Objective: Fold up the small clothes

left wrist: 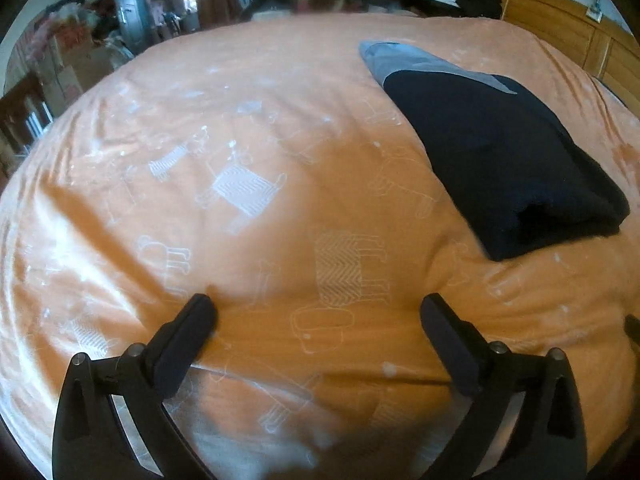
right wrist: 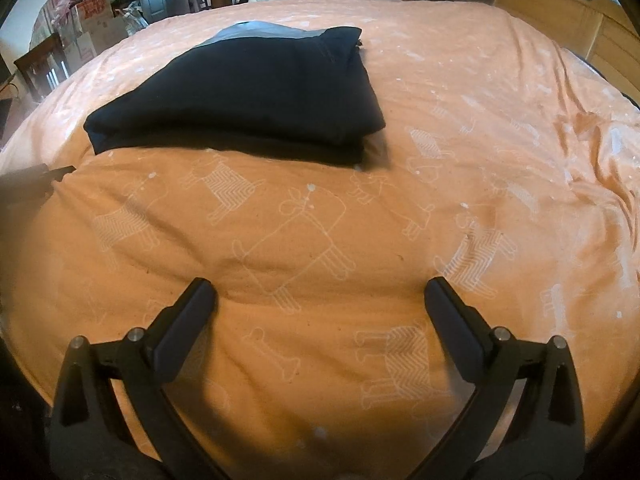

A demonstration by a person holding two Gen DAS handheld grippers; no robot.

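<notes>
Orange bedspread [right wrist: 460, 92] covers the bed, with wide bare cloth around both grippers. Wooden headboard [left wrist: 560, 28] bounds the far right edge; clutter and boxes [right wrist: 92, 28] line the far left. Folded dark garment [right wrist: 248, 92] lies flat mid-bed, grey layer showing at its far end. Left gripper [left wrist: 318, 306] fingers spread wide, holding nothing. Right gripper [right wrist: 320, 290] fingers likewise spread, empty, well short of the garment.

1 folded dark navy garment with a grey panel [right wrist: 256, 84] lies on 1 orange bedspread printed with white animals [right wrist: 460, 92]; 2 black two-finger grippers.
</notes>
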